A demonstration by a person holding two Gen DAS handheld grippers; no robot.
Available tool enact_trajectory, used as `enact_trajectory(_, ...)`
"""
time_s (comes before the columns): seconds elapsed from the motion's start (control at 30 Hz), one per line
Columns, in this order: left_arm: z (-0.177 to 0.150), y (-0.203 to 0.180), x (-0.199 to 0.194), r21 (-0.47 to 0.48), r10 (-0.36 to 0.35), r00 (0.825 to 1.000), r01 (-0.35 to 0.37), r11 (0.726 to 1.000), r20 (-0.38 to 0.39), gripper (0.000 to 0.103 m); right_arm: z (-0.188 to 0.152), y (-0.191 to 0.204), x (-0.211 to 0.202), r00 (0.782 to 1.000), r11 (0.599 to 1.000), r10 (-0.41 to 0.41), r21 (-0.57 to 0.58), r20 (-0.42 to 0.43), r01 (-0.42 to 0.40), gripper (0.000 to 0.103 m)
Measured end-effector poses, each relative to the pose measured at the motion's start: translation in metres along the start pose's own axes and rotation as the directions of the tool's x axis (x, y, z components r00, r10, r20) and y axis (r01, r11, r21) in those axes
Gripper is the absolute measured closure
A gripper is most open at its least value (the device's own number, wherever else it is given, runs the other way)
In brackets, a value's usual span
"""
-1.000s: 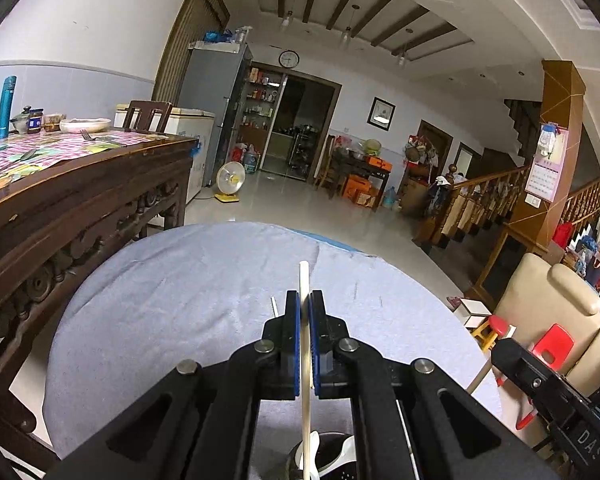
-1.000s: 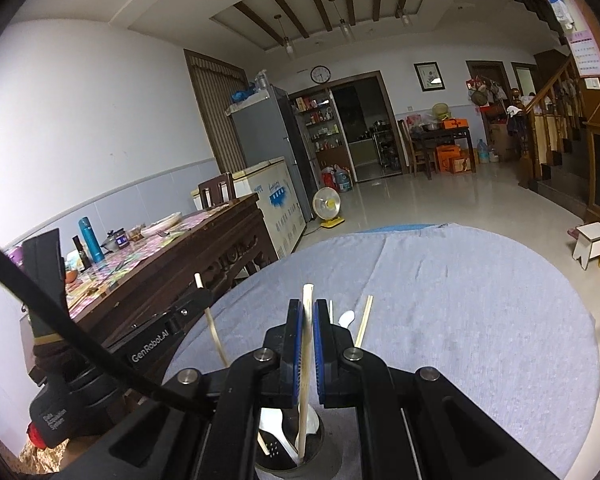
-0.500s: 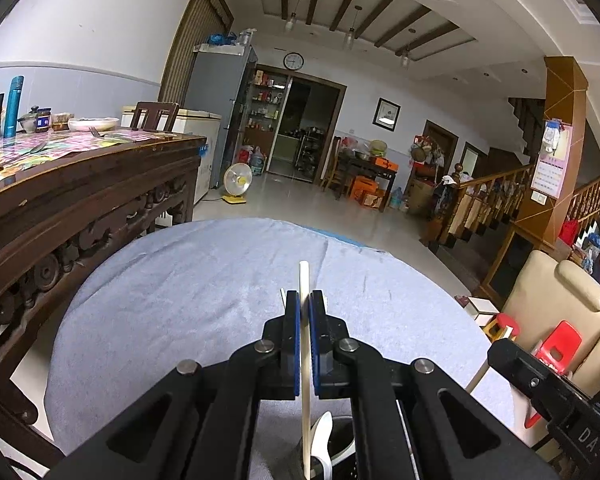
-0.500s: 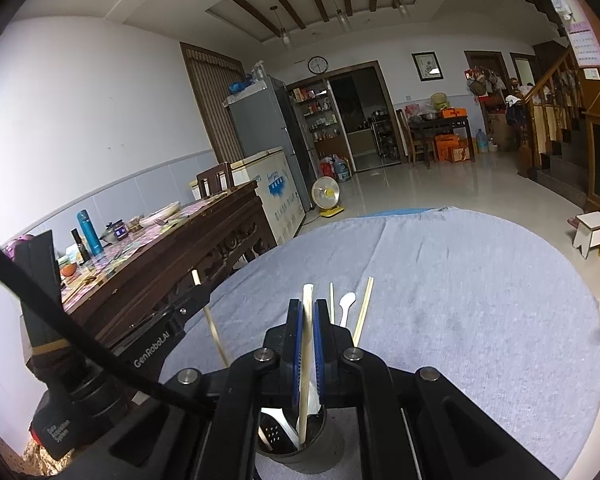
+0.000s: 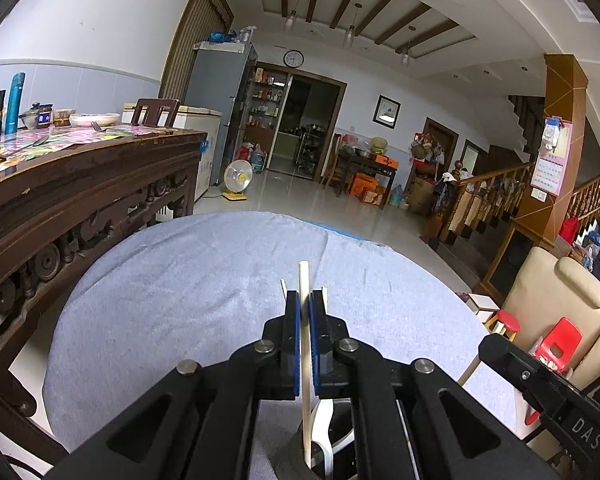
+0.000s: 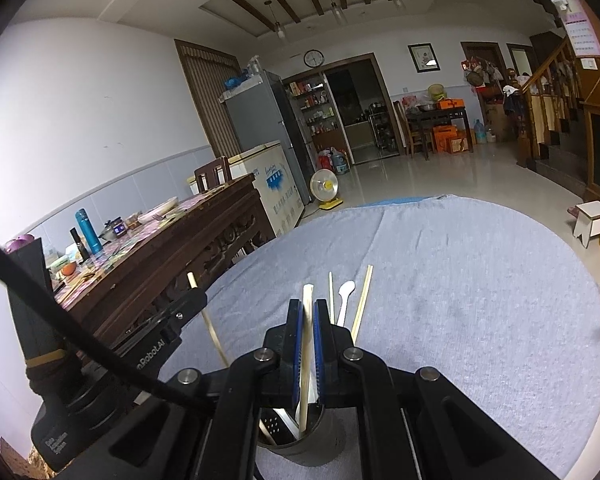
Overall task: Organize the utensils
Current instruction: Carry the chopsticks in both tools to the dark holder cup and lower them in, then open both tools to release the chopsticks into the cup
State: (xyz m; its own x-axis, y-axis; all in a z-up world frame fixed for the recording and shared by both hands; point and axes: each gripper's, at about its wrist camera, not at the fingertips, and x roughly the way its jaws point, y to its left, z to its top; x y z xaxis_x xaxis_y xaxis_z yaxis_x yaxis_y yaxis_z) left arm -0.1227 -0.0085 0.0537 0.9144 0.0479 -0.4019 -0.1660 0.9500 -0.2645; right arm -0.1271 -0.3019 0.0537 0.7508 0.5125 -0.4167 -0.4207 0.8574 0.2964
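My left gripper (image 5: 305, 300) is shut on a pale chopstick (image 5: 304, 280) whose lower end reaches into a dark utensil holder (image 5: 340, 436) just below the fingers. My right gripper (image 6: 308, 310) is shut on another pale chopstick (image 6: 307, 296), its lower end inside the same perforated holder (image 6: 300, 436). A white spoon (image 6: 346, 292) and two more chopsticks (image 6: 363, 296) stand in the holder behind my right fingers. The left gripper's body (image 6: 156, 344) with its chopstick (image 6: 204, 308) shows at the left of the right wrist view.
The holder stands near the front edge of a round table with a grey-blue cloth (image 6: 480, 280). A dark carved wooden table (image 5: 80, 176) with bottles and dishes stands close on the left. A beige armchair (image 5: 556, 300) and small stools are at the right.
Both grippers have lowered slightly with their chopsticks, whose ends now reach further into the holder. More of the spoon and chopsticks shows behind the right fingers.
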Motion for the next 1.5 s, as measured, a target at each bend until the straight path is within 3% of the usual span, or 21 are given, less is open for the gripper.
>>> enact_trajectory(1.23,-0.025,0.005,-0.021,0.026,-0.028,0.998,0.029,0.999,-0.05,0.098,-0.016,-0.005,0.003,0.999,1.0,0.009,0.023,-0.041,-0.008,0.096)
enact_trajectory(1.3,-0.026,0.006,-0.022,0.023,-0.027,0.998,0.028,0.999,-0.051,0.093,-0.016,-0.005,0.003,0.999,1.0,0.016,0.026,-0.045,-0.015,0.096)
enact_trajectory(1.4,-0.027,0.008,-0.024,0.018,-0.025,0.998,0.026,0.999,-0.054,0.07,-0.017,-0.004,0.003,0.999,1.0,0.013,0.022,-0.05,-0.012,0.094)
enact_trajectory(1.43,-0.028,0.008,-0.025,0.016,-0.022,0.999,0.023,1.0,-0.05,0.063,-0.018,-0.005,0.003,0.999,1.0,0.013,0.025,-0.051,-0.012,0.088)
enact_trajectory(1.5,-0.027,0.011,-0.026,0.011,-0.019,0.999,0.02,1.0,-0.045,0.06,-0.018,-0.005,0.003,0.999,0.999,0.013,0.03,-0.05,-0.012,0.081)
